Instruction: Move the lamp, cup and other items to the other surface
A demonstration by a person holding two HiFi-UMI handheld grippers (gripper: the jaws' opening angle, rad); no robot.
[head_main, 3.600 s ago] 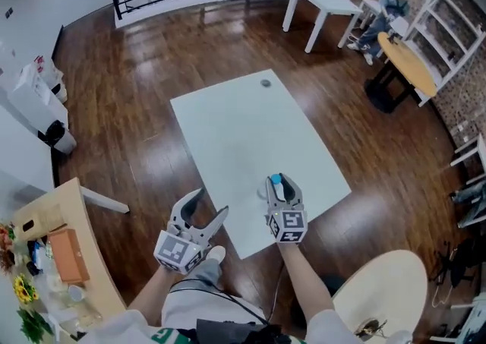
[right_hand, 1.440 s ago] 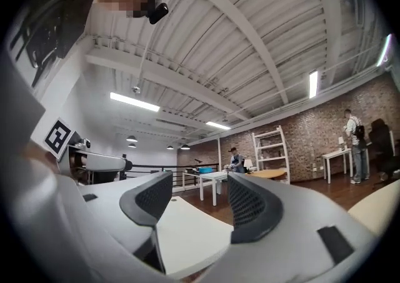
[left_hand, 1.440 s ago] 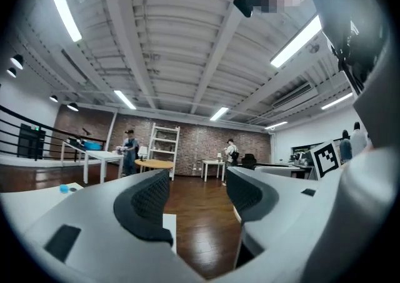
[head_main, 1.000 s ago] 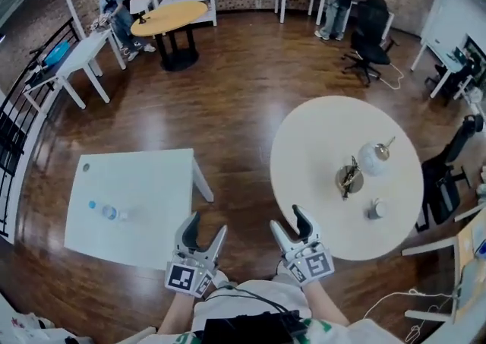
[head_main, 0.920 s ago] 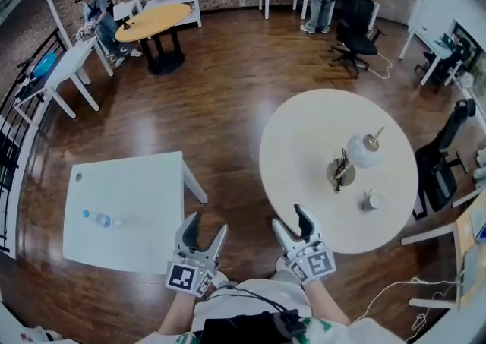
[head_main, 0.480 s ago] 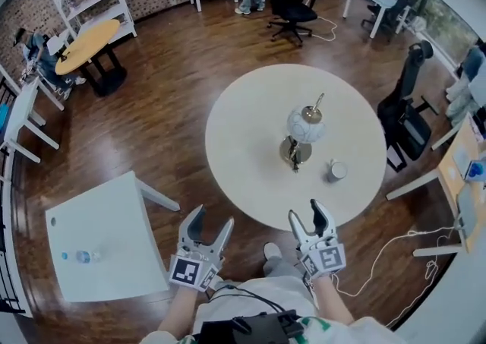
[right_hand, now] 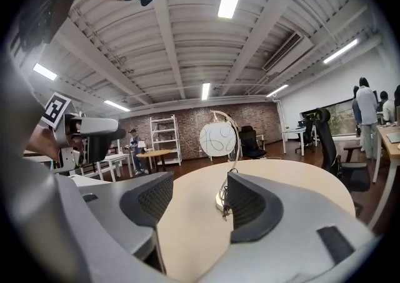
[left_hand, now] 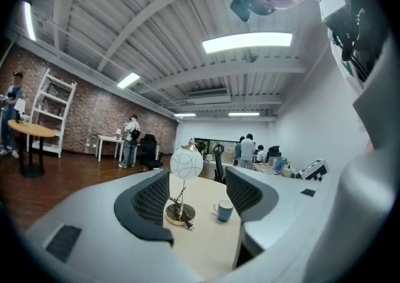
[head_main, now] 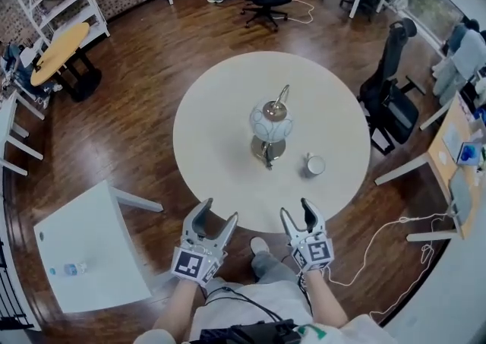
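A white globe lamp (head_main: 270, 121) traced with thin dark lines stands on a brass-coloured base (quite shiny). The blue-grey handled cup (head_main: 314, 165) is white inside. The cream round table (head_main: 213, 145) is plain, and the dark-brown plank floor (head_main: 152, 92) shows streaky wood grain.

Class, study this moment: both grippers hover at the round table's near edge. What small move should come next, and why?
Probably ease the right gripper forward toward the cup. Its jaws stand apart and empty, and the cup sits on the round table right of the lamp, on that gripper's side. The left gripper, also open, faces the lamp.
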